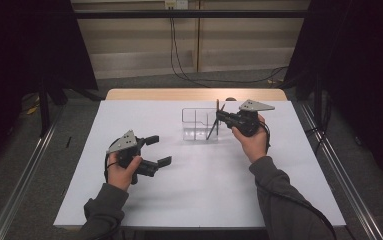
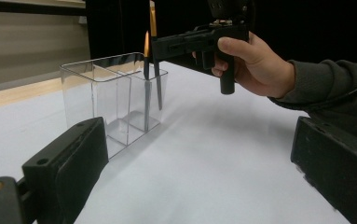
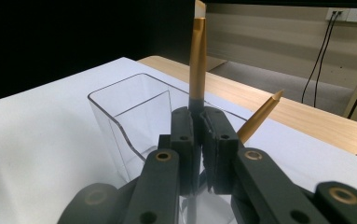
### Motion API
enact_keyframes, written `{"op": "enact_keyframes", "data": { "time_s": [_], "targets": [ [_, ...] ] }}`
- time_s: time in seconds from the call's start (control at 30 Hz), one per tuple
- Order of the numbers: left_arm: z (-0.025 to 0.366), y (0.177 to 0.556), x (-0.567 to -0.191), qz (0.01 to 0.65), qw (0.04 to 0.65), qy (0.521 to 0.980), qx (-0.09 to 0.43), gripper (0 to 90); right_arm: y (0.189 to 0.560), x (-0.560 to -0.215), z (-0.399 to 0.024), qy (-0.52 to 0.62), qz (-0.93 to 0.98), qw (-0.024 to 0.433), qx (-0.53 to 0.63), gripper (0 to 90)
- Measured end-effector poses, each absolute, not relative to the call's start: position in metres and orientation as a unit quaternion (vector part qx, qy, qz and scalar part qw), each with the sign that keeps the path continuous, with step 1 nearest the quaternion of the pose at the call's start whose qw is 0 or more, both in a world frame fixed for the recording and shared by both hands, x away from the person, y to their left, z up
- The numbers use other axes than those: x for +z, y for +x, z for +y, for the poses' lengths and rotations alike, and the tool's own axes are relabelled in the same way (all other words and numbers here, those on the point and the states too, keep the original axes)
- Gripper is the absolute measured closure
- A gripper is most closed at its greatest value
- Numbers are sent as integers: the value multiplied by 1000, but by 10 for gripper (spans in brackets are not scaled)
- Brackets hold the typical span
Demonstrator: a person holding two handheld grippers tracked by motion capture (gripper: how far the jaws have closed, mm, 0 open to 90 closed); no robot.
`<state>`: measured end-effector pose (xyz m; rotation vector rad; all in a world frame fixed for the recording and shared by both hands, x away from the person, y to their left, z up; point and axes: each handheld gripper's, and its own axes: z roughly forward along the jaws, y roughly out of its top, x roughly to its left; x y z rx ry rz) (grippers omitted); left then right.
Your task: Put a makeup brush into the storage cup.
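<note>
A slim pen [image 3: 197, 56] with a gold upper part and a dark grey lower shaft stands nearly upright at the clear plastic organiser [image 1: 195, 121], its lower end down inside the compartment on the organiser's right side. A second pen [image 3: 259, 116] of the same gold and grey make leans tilted in that same right-hand part of the organiser, its pointed gold tip rising above the rim, just beside the upright one.

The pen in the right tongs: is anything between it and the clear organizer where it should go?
Nothing visible blocks it. The right tongs hold the pen upright over the clear organizer. A second pen already leans inside, off to one side.
</note>
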<state>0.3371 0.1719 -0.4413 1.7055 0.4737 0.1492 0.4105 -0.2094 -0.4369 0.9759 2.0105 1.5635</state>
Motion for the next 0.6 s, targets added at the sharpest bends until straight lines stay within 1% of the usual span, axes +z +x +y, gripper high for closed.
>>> {"op": "enact_keyframes", "data": {
  "time_s": [0.6],
  "targets": [
    [172, 337, -441, 207, 630, 746, 66, 37, 410, -438, -209, 352, 723, 206, 558, 833]
  ]
}}
